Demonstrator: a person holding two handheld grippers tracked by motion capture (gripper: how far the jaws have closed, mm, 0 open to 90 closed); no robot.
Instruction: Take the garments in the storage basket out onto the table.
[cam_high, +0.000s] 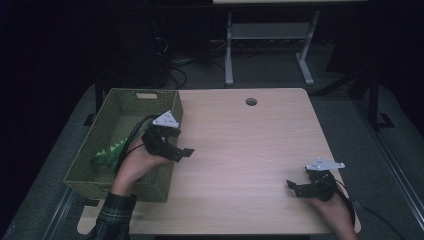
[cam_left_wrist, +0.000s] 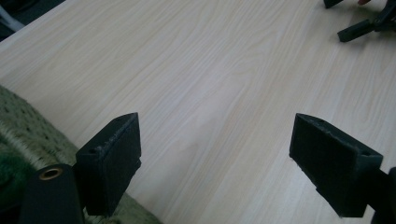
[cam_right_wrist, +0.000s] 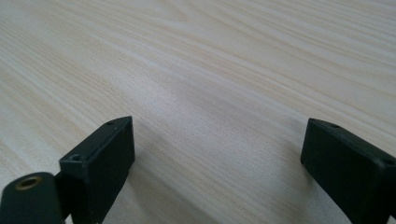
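Note:
A green woven basket (cam_high: 120, 189) stands on the left side of the wooden table (cam_high: 240, 145). Inside it lies a green spiky soft toy (cam_high: 110, 154). My left gripper (cam_high: 180, 143) hovers over the basket's right rim, pointing right across the table, open and holding nothing. In the left gripper view its jaws (cam_left_wrist: 217, 154) stand wide apart above bare wood, with the basket rim (cam_left_wrist: 28, 121) at the lower left. My right gripper (cam_high: 294, 188) rests near the table's front right corner, pointing left, open. Its jaws (cam_right_wrist: 217, 154) are spread over bare wood with nothing between them.
A round cable hole (cam_high: 251, 101) sits near the table's far edge. Behind the table stands a white desk frame (cam_high: 270, 32) on dark floor with cables. The right gripper's jaw tips (cam_left_wrist: 357, 29) appear far off in the left gripper view.

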